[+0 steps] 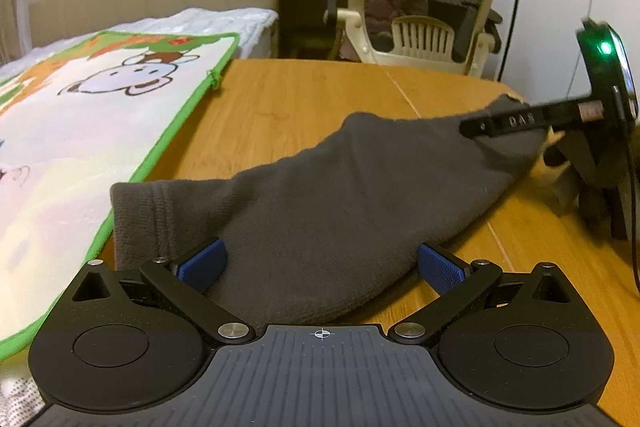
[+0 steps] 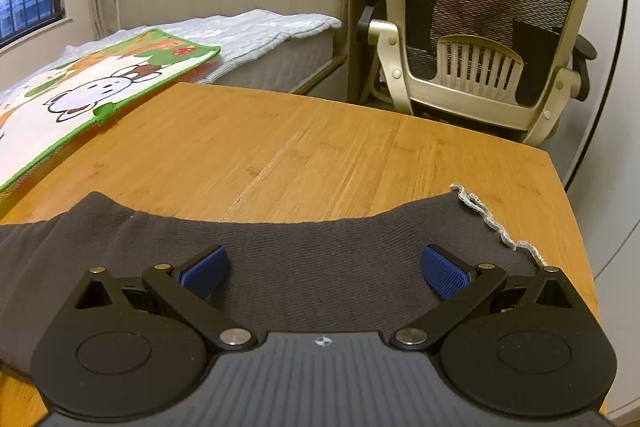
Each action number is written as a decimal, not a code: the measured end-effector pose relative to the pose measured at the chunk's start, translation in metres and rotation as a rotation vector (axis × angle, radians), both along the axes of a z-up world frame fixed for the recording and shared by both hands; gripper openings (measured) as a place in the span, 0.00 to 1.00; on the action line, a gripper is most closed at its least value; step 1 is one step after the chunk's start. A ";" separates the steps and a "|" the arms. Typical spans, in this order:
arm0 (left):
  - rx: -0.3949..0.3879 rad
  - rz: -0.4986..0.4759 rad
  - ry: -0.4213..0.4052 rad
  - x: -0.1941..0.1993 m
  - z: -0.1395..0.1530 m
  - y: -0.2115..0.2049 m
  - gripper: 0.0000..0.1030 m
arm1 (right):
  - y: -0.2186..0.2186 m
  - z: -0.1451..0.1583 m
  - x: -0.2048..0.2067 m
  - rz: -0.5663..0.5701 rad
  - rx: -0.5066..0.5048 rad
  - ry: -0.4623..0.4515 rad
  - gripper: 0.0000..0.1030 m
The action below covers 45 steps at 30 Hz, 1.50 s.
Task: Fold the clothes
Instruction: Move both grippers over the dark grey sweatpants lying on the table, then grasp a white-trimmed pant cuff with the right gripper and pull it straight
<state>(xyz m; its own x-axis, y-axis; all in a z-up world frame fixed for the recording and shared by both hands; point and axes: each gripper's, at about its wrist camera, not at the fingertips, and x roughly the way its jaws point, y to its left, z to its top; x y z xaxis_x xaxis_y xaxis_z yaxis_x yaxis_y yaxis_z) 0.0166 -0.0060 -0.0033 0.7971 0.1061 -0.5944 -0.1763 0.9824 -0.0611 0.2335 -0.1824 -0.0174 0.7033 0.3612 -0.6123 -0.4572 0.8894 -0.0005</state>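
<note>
On the wooden table (image 2: pixel 320 147), dark grey knitted garment (image 2: pixel 300 259) beneath left gripper (image 1: pixel 320 263) and right gripper (image 2: pixel 324 271), blue-padded jaws fully spread, gripping nothing.

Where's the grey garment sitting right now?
The grey garment lies flat on the wooden table, under both open tongs, right of the cartoon mat; its frayed white edge nears the table's right side.

Garment (image 1: pixel 320 187) lies flat on worktop (image 1: pixel 304 95), stretched left to right along near edge. Left gripper (image 1: pixel 320 263) over its left end, right gripper (image 2: pixel 324 273) over its right end, w/ frayed hem (image 2: pixel 492 219) just right of it. Mat (image 1: pixel 88 131) on worktop's left side, beside garment. Bed (image 2: pixel 256 31) behind mat; chair (image 2: pixel 480 27) behind worktop, to the right.
</note>
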 end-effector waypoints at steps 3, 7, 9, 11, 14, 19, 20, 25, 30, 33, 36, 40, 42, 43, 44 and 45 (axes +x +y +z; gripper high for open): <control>-0.022 0.043 -0.009 0.009 0.000 0.001 1.00 | -0.002 -0.001 0.002 0.026 -0.018 0.032 1.00; -0.044 0.076 -0.043 0.028 0.001 0.007 1.00 | -0.005 -0.002 0.002 0.043 -0.043 0.085 1.00; -0.058 0.057 -0.034 0.035 0.001 0.011 1.00 | -0.008 -0.002 0.003 0.021 -0.051 0.094 1.00; -0.080 0.024 -0.014 0.037 0.000 0.015 1.00 | -0.011 -0.001 0.000 -0.010 -0.055 0.092 1.00; -0.122 -0.072 0.005 0.035 0.000 0.023 1.00 | -0.018 -0.001 -0.021 -0.111 -0.068 0.058 1.00; -0.136 -0.196 0.040 0.022 -0.001 0.032 1.00 | -0.024 0.004 -0.096 -0.224 -0.100 0.077 1.00; -0.145 -0.201 0.037 0.019 -0.001 0.032 1.00 | -0.028 0.003 -0.105 -0.214 -0.092 0.082 1.00; -0.091 -0.214 0.034 0.001 0.003 0.015 1.00 | -0.044 0.011 -0.124 -0.104 -0.115 0.134 1.00; -0.068 -0.167 0.009 -0.025 0.017 0.009 1.00 | -0.024 0.040 -0.141 0.124 -0.142 0.016 1.00; -0.012 -0.142 -0.018 -0.043 0.036 0.012 1.00 | 0.007 0.054 -0.167 0.348 -0.143 -0.115 1.00; 0.142 -0.121 -0.039 -0.057 0.058 0.016 1.00 | 0.040 0.049 -0.179 0.512 -0.102 -0.096 0.93; 0.380 -0.242 0.044 -0.062 0.077 0.015 1.00 | 0.076 0.027 -0.176 0.607 -0.089 -0.007 0.53; 0.519 -0.364 0.128 -0.061 0.079 0.009 1.00 | 0.085 0.021 -0.169 0.611 -0.096 0.024 0.40; 0.585 -0.419 0.172 -0.060 0.079 0.007 1.00 | 0.083 0.023 -0.164 0.612 -0.085 0.025 0.23; 0.646 -0.472 0.212 -0.059 0.077 0.005 1.00 | 0.081 0.030 -0.157 0.612 -0.060 0.042 0.16; 0.696 -0.516 0.235 -0.057 0.074 0.005 1.00 | 0.078 0.039 -0.147 0.597 -0.019 0.060 0.13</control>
